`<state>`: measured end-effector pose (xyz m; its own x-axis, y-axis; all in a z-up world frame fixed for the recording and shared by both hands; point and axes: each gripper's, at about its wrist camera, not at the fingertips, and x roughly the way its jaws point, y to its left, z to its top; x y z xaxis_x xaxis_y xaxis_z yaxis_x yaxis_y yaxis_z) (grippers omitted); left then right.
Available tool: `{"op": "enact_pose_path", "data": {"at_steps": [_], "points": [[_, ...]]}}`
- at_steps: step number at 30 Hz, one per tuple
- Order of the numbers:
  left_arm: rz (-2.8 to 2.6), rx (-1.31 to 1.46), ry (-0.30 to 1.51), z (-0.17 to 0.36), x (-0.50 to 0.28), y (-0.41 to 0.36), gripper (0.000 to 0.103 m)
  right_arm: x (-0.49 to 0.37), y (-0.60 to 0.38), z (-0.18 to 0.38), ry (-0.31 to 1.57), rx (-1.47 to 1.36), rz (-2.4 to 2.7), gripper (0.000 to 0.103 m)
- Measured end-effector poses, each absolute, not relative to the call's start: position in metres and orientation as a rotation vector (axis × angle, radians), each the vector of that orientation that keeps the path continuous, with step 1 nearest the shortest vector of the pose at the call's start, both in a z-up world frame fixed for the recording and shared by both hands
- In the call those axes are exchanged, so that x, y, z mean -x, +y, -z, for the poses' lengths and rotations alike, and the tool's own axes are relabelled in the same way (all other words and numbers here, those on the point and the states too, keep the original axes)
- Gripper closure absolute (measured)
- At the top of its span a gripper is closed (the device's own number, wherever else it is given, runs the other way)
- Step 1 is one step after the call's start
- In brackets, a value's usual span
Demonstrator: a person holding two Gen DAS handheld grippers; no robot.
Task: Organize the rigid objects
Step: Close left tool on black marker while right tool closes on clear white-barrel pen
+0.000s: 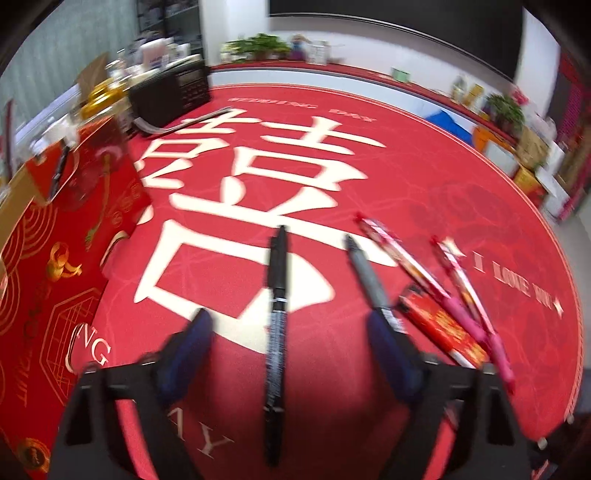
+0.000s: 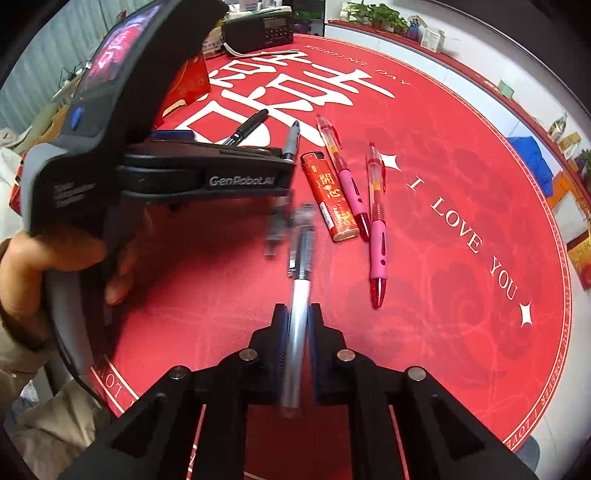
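In the left wrist view a black marker point(image 1: 276, 332) lies on the red round mat point(image 1: 424, 177), lengthwise between the fingers of my left gripper point(image 1: 291, 321). That gripper is open, with a gap on each side of the marker. A grey pen point(image 1: 364, 273) lies against its right finger. Beyond it are two pink pens point(image 1: 402, 258) point(image 1: 467, 295) and a red lighter point(image 1: 439, 326). In the right wrist view my right gripper point(image 2: 297, 310) is shut on a silver pen point(image 2: 300, 291) with a dark, blurred front end. The lighter point(image 2: 328, 195) and pink pens point(image 2: 345, 181) point(image 2: 377, 229) lie just ahead.
A red gift box point(image 1: 55, 266) stands at the mat's left edge. A black radio point(image 2: 258, 31) sits at the back. The left gripper's housing point(image 2: 207, 179) and the person's hand point(image 2: 40, 258) fill the left of the right wrist view. Boxes and plants line a ledge beyond the table.
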<state>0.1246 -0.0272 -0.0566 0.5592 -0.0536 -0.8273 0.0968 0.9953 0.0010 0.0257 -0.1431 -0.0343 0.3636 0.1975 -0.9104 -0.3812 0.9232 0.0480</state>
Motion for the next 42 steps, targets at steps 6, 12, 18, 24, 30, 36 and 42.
{"op": "enact_pose_path", "data": {"at_steps": [6,12,18,24,30,36,42], "points": [[0.205,-0.027,1.021,0.05,-0.115,-0.026,0.094,-0.012,-0.16,0.032,1.128,0.093,-0.346,0.092],[0.203,0.006,0.996,0.038,-0.08,-0.022,0.094,0.005,-0.187,0.021,1.061,-0.075,-0.327,0.092],[0.197,0.031,0.945,0.017,-0.049,-0.026,0.094,0.012,-0.205,0.012,1.038,-0.188,-0.332,0.092],[0.199,0.014,0.962,0.021,-0.037,-0.033,0.094,-0.001,-0.193,0.037,1.138,-0.091,-0.317,0.092],[0.202,0.017,0.97,0.024,-0.03,-0.033,0.094,-0.014,-0.154,0.038,1.118,0.178,-0.344,0.069],[0.176,0.003,0.952,0.018,-0.02,-0.033,0.094,-0.003,-0.145,0.034,1.074,0.196,-0.34,0.093],[0.154,-0.015,0.908,0.006,-0.009,-0.031,0.094,0.015,-0.171,0.005,1.011,0.006,-0.349,0.093]]}}
